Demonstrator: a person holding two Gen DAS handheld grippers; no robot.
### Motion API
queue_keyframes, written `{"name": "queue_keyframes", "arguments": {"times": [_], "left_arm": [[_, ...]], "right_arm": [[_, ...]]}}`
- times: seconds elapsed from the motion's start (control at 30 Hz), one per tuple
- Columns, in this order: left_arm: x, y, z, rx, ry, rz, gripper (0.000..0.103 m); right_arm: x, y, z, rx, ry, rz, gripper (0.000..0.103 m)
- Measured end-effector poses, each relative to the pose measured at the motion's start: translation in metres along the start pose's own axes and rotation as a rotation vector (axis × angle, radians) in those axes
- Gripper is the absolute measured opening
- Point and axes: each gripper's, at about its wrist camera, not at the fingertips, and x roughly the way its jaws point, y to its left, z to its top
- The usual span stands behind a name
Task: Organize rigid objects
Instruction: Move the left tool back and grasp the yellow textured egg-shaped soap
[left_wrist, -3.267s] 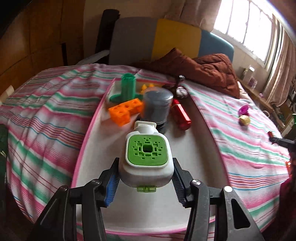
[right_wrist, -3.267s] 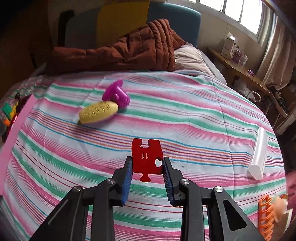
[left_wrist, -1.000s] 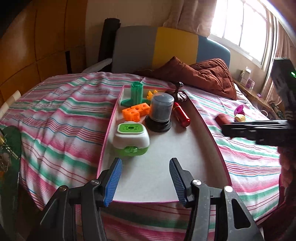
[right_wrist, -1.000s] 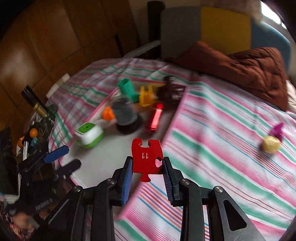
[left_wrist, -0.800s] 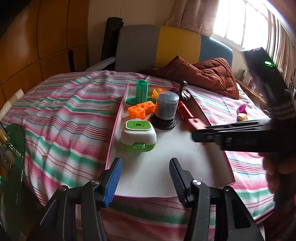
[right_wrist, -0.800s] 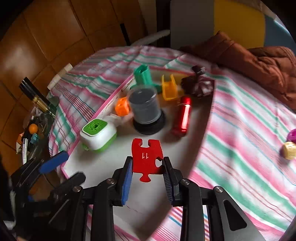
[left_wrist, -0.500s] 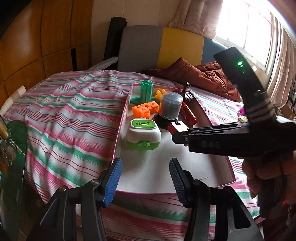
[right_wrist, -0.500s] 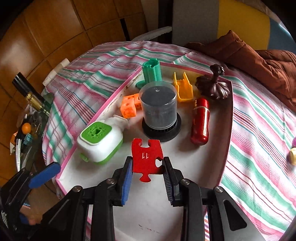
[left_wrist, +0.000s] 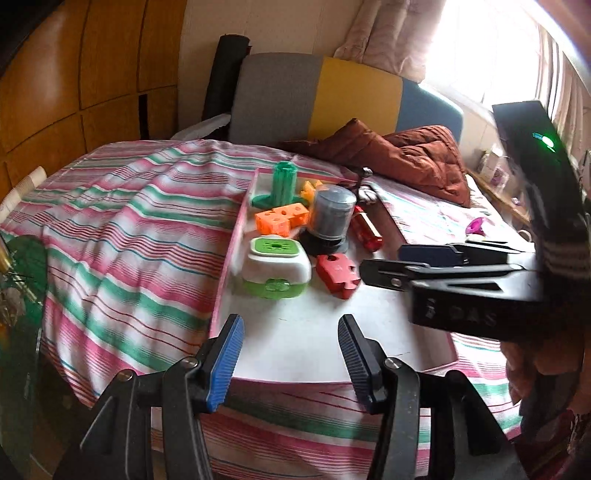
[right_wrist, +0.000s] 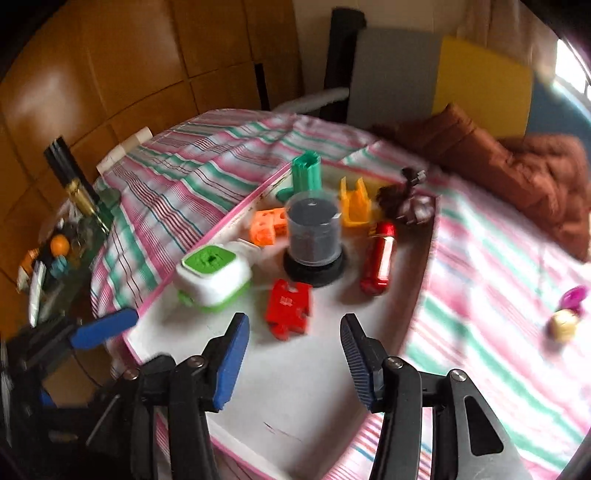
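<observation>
Red puzzle piece (right_wrist: 287, 308) lies flat on white tray (right_wrist: 295, 387), just right of green-white box (right_wrist: 213, 275). Right gripper (right_wrist: 293, 356) opening, nothing between jaws; left gripper (left_wrist: 290, 347) wide, empty.

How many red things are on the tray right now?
2. The red puzzle piece lies flat near the tray's middle, beside the green-and-white box. The red cylinder lies farther back, right of the grey canister. Others may be hidden behind it.

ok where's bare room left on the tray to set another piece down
The near half of the white tray, between the red puzzle piece and the near rim, is bare. The far half is crowded around the disc case, green-topped box and red cylinder.
</observation>
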Motion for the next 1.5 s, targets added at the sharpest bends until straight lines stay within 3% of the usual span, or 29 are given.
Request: {"name": "queue_keyframes", "arguments": {"times": [0.23, 0.43, 0.83, 0.97, 1.07, 1.1, 1.33, 1.5], "left_arm": [[-0.001, -0.02, -0.005, 0.066, -0.004, -0.028, 0.054], [0.0, -0.041, -0.001, 0.104, 0.005, -0.07, 0.054], [0.006, -0.131, 0.02, 0.263, 0.007, -0.202, 0.054], [0.025, -0.162, 0.032, 0.239, 0.069, -0.274, 0.054], [0.043, -0.186, 0.041, 0.245, 0.109, -0.295, 0.054], [0.049, -0.196, 0.044, 0.258, 0.112, -0.305, 0.054], [0.102, -0.27, 0.068, 0.391, 0.112, -0.318, 0.06], [0.149, -0.309, 0.083, 0.443, 0.143, -0.292, 0.06]], "right_arm": [[-0.024, -0.048, -0.02, 0.042, 0.012, -0.136, 0.055], [-0.027, -0.109, -0.044, 0.117, 0.095, -0.254, 0.055], [-0.041, -0.244, -0.082, 0.256, 0.189, -0.429, 0.055], [-0.049, -0.289, -0.095, 0.343, 0.164, -0.474, 0.056], [-0.053, -0.313, -0.111, 0.453, 0.145, -0.445, 0.057], [-0.052, -0.32, -0.113, 0.475, 0.176, -0.443, 0.056], [-0.068, -0.328, -0.106, 0.497, 0.107, -0.453, 0.06], [-0.073, -0.349, -0.116, 0.597, 0.148, -0.524, 0.061]]}}
